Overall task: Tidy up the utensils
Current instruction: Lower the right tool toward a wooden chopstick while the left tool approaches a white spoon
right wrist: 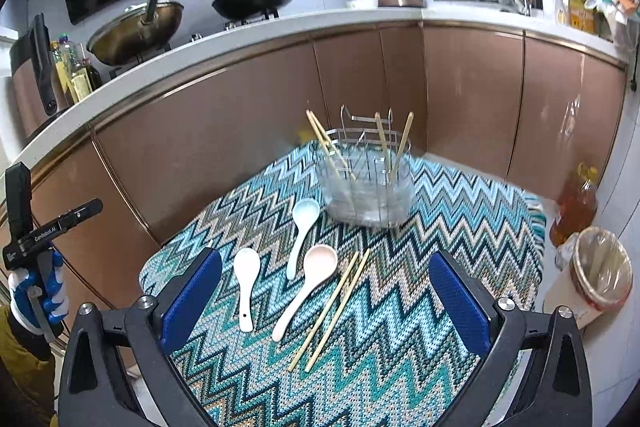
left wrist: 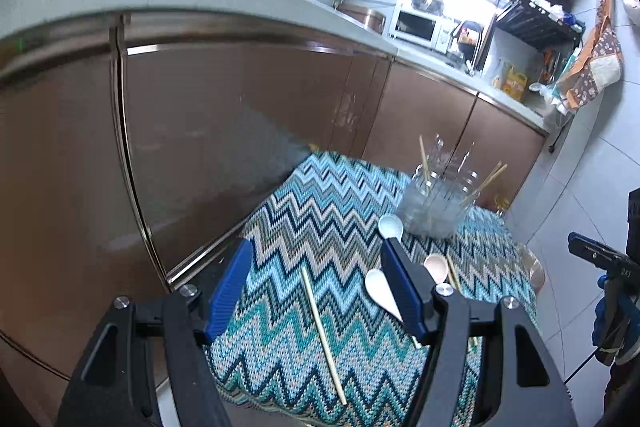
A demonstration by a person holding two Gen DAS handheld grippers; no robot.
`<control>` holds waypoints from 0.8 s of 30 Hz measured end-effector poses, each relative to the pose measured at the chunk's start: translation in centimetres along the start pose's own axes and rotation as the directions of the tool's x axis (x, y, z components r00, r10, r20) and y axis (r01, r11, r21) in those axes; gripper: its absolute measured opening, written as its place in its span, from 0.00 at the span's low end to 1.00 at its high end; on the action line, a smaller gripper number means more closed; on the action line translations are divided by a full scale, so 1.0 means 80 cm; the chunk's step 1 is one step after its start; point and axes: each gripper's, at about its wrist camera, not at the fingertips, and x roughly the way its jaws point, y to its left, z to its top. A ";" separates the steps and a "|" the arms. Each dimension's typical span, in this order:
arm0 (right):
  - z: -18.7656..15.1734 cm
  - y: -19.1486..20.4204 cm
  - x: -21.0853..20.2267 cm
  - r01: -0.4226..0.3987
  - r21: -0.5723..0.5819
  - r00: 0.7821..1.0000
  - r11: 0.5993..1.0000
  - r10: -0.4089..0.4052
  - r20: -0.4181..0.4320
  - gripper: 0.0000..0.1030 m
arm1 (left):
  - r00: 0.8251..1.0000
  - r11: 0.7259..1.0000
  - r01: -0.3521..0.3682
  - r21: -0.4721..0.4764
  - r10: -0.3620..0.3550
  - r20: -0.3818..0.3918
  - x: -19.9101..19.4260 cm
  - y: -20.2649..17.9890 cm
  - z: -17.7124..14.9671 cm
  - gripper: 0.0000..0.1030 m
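Left gripper [left wrist: 316, 291] gapes wide, empty, over a lone chopstick [left wrist: 323, 335] near the zigzag cloth's [right wrist: 460, 227] front edge. Right gripper [right wrist: 326, 299] is wide too, holding nothing, above the spoons [right wrist: 302, 227]. Utensil holder [right wrist: 364, 183] stands by the far edge.

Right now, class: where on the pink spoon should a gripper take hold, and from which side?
Probably grip the pink spoon mid-handle from above, jaws across its narrow width. It lies flat on the cloth; chopsticks lie close alongside, so keep the fingers clear of them.
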 end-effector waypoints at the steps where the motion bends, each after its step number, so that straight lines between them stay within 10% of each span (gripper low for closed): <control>1: 0.000 -0.001 0.005 0.000 0.004 1.000 1.000 0.000 -0.012 0.94 | 1.000 1.000 -0.002 -0.001 0.002 -0.010 0.004 0.001 -0.002 0.63; 24: -0.017 -0.044 0.134 -0.002 0.113 0.956 0.994 0.035 -0.292 0.56 | 0.958 0.999 0.014 -0.053 -0.029 -0.287 0.121 0.013 -0.031 0.63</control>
